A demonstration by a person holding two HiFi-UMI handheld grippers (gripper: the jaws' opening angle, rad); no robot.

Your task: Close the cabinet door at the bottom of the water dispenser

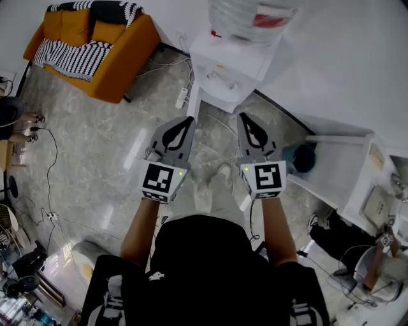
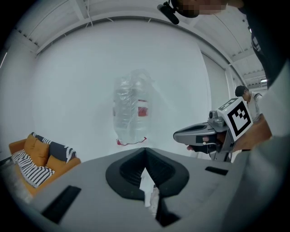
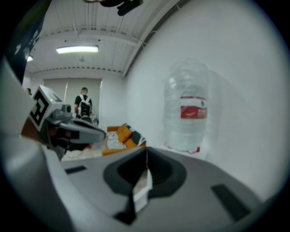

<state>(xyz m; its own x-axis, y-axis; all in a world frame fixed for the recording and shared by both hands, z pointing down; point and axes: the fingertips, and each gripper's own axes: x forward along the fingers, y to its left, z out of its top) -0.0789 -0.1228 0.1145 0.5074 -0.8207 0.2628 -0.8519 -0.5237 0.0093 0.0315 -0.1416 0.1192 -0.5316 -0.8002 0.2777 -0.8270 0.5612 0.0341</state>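
Note:
The white water dispenser (image 1: 226, 63) stands against the wall ahead of me, with a clear bottle (image 1: 248, 19) on top. A thin white panel (image 1: 193, 105) juts from its lower left towards me; it looks like the cabinet door seen edge-on. My left gripper (image 1: 188, 121) and right gripper (image 1: 245, 118) are held side by side short of the dispenser, both shut and holding nothing. The left gripper view shows its jaws (image 2: 145, 152) together below the bottle (image 2: 131, 111). The right gripper's jaws (image 3: 146, 152) also meet, with the bottle (image 3: 188, 111) to their right.
An orange sofa (image 1: 95, 44) with a striped blanket stands at the left. A power strip (image 1: 182, 99) and cables lie on the floor beside the dispenser. A white cabinet (image 1: 338, 165) and a dark round object (image 1: 303, 156) are at the right.

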